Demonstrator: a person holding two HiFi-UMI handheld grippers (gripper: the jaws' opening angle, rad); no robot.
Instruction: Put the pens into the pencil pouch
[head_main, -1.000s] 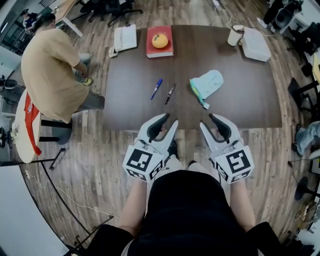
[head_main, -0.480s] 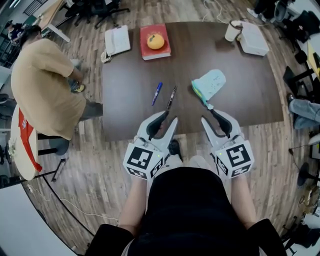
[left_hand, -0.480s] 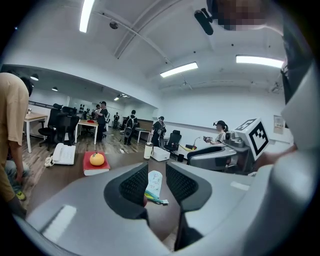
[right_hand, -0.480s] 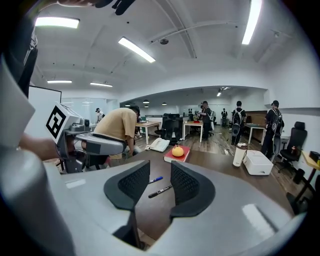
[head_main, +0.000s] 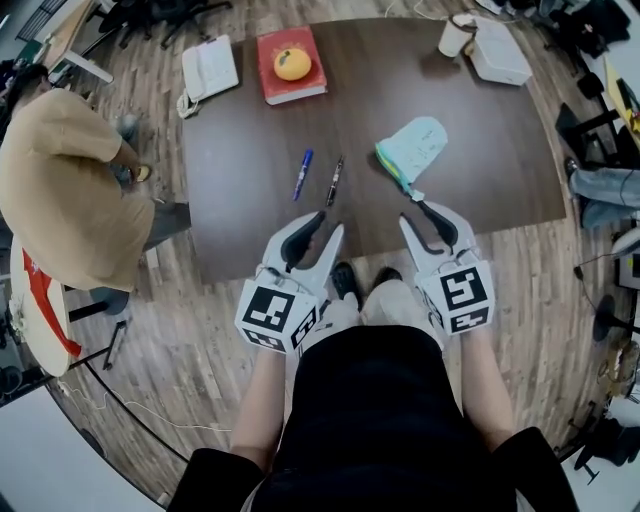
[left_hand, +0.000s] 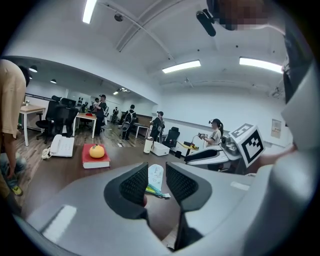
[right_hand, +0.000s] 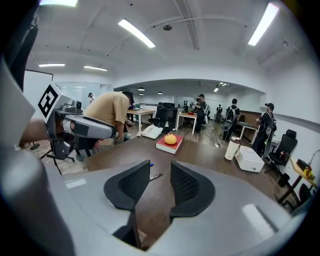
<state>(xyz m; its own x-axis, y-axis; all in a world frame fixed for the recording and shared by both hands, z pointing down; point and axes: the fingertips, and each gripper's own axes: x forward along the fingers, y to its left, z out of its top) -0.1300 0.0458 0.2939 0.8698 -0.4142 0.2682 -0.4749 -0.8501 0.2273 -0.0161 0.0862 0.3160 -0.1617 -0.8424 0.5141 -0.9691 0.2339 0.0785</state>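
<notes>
A blue pen and a black pen lie side by side near the middle of the dark table. To their right lies a pale blue-green pencil pouch. My left gripper hovers at the table's near edge, just short of the pens, open and empty. My right gripper is also open and empty, just short of the pouch's near end. In the left gripper view the pouch shows between the open jaws. The right gripper view shows the black pen and the blue pen past its jaws.
At the table's far side are a red book with an orange on it, a white telephone, a white cup and a white box. A person in a tan shirt sits left of the table.
Both grippers have moved forward and lower, from over the floor to the table's near edge. Pens and pouch have not moved on the table.
</notes>
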